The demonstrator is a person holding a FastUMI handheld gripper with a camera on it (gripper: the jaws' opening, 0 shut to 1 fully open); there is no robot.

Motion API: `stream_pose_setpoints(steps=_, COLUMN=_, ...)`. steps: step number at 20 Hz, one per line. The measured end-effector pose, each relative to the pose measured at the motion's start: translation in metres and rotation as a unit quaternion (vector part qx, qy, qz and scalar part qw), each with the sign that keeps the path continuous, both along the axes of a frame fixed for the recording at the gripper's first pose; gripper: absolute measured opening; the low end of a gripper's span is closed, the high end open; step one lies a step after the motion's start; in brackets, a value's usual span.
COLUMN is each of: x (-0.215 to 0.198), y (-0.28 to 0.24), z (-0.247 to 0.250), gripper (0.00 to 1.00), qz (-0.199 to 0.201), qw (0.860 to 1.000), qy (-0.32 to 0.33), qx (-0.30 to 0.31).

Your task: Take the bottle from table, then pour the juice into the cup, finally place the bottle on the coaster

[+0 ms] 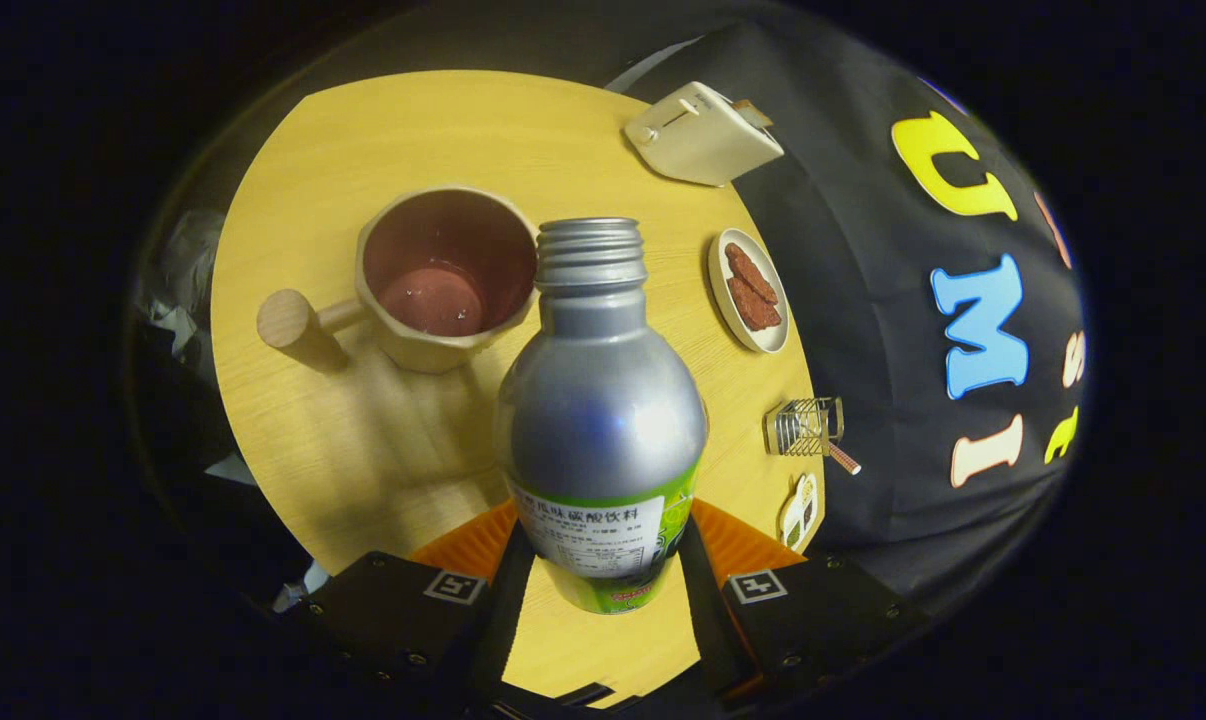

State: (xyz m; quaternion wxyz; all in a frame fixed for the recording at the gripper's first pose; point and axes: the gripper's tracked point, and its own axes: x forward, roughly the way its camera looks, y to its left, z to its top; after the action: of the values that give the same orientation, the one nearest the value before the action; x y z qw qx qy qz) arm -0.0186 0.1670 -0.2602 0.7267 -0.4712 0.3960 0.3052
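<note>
The biggest thing seen here is the yellow wood-grain surface (383,130), round-edged, backed by the black cloth wall of the booth. Everything else is laid out on it.

Next in size is the bottle (603,400) — silver metal with a green and white label low on its body, cap off so the bare threaded neck is exposed. It's clamped in the gripper (603,560): the jaws are closed in on the label part from both sides, with both fingers pressed against it, and the bottle is held up off the surface, its base visibly hanging over the wood. Its open mouth is tipped toward the cup (448,275), nearly touching the cup's rim as seen from here.

The cup is a beige mug with a reddish inside and a stubby round wooden handle sticking out away from the bottle. Whether liquid is in it can't really be told — just a few shiny specks at the bottom.

Further back, a cream toaster (701,133) is parked at the surface's far edge. Beside the bottle's neck, a small white plate (720,290) is loaded with two brown pieces of food. Nearer the fingers, a small wire holder (805,426) and a little printed card (799,510) are set along the edge.
</note>
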Motion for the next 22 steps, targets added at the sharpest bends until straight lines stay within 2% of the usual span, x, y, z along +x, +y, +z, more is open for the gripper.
stream_pose_setpoints(steps=4, x=0.003, y=-0.003, z=0.003, gripper=0.73, qz=-0.067, qw=0.994, qy=0.009, qx=0.083)
stream_pose_setpoints(steps=8, x=0.017, y=0.000, z=0.010, gripper=0.74, qz=-0.097, qw=0.983, qy=0.003, qx=0.154)
stream_pose_setpoints(steps=14, x=0.036, y=0.002, z=0.020, gripper=0.74, qz=-0.132, qw=0.960, qy=-0.003, qx=0.248)
stream_pose_setpoints(steps=22, x=0.074, y=-0.007, z=0.027, gripper=0.73, qz=-0.187, qw=0.917, qy=-0.014, qx=0.351)
